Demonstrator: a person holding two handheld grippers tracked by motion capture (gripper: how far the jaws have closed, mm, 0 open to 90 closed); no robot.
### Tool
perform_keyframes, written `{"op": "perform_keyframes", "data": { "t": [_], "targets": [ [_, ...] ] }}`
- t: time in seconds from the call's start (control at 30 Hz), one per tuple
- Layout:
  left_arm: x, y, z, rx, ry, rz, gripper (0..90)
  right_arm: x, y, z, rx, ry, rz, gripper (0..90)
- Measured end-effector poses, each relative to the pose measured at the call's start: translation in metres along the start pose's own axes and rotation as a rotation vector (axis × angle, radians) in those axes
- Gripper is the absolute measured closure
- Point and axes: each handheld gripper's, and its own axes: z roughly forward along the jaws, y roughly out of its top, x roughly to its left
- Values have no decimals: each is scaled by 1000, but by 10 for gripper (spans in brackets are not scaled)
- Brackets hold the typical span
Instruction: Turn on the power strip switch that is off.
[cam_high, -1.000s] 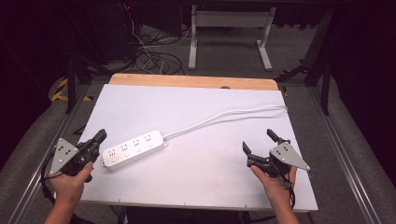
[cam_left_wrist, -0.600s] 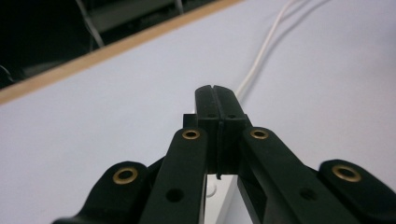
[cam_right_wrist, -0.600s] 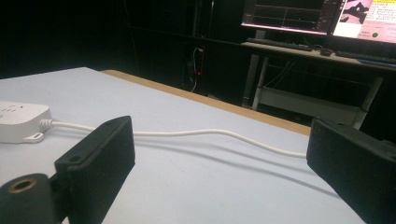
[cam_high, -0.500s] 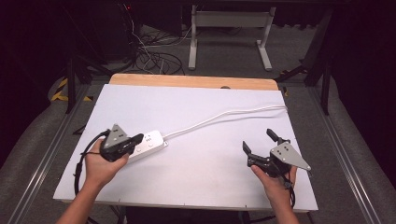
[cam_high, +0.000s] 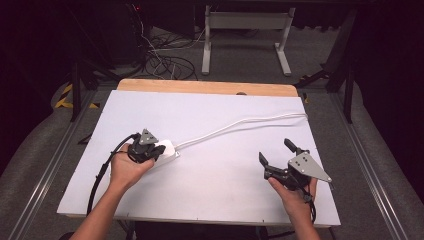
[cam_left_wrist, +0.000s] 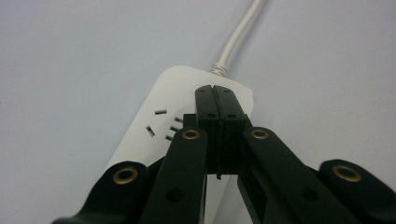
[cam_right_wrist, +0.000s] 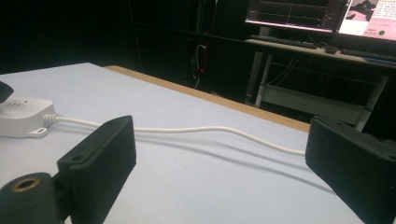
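A white power strip (cam_high: 168, 149) lies on the white table top (cam_high: 210, 195), left of centre. Its white cable (cam_high: 240, 124) runs right toward the table's far right edge. My left gripper (cam_high: 150, 151) sits over the strip and covers most of it. In the left gripper view that gripper (cam_left_wrist: 215, 95) has its jaws pressed together, with the tips above the strip's cable end (cam_left_wrist: 163, 100) and nothing between them. My right gripper (cam_high: 275, 151) rests at the front right, open, with both pads (cam_right_wrist: 102, 154) wide apart, pointing toward the cable (cam_right_wrist: 210, 130) and the strip (cam_right_wrist: 18, 119).
A wooden strip (cam_high: 200, 86) borders the table's far edge. Loose cables (cam_high: 160, 62) and a metal stand (cam_high: 245, 30) are on the floor behind. Monitors (cam_right_wrist: 322, 14) sit on a desk beyond the table.
My left gripper has moved right along the power strip, from its left end to over its cable end, and its jaws have shut. The right gripper has stayed put.
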Motion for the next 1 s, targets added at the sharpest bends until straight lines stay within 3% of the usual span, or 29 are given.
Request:
{"op": "perform_keyframes", "data": {
  "t": [0.2, 0.27, 0.67, 0.77, 0.9, 1.0],
  "targets": [
    [3, -1, 3, 41, -15, -10, 900, -1, -1, -2, 3, -4, 6, 94],
    [3, -2, 4, 54, 1, -4, 900, -2, -1, -2, 4, -6, 6, 94],
    [-1, -4, 6, 48, -17, -22, 900, -2, -1, -3, 1, -8, 10, 96],
    [-4, -4, 6, 46, 6, -19, 900, -2, -1, -4, 0, -8, 9, 96],
    [-2, -5, 6, 47, -17, -31, 900, -2, 0, -4, 0, -11, 5, 96],
    [-4, -6, 6, 46, -6, -24, 900, -2, -1, -4, 0, -10, 9, 96]
  ]
}}
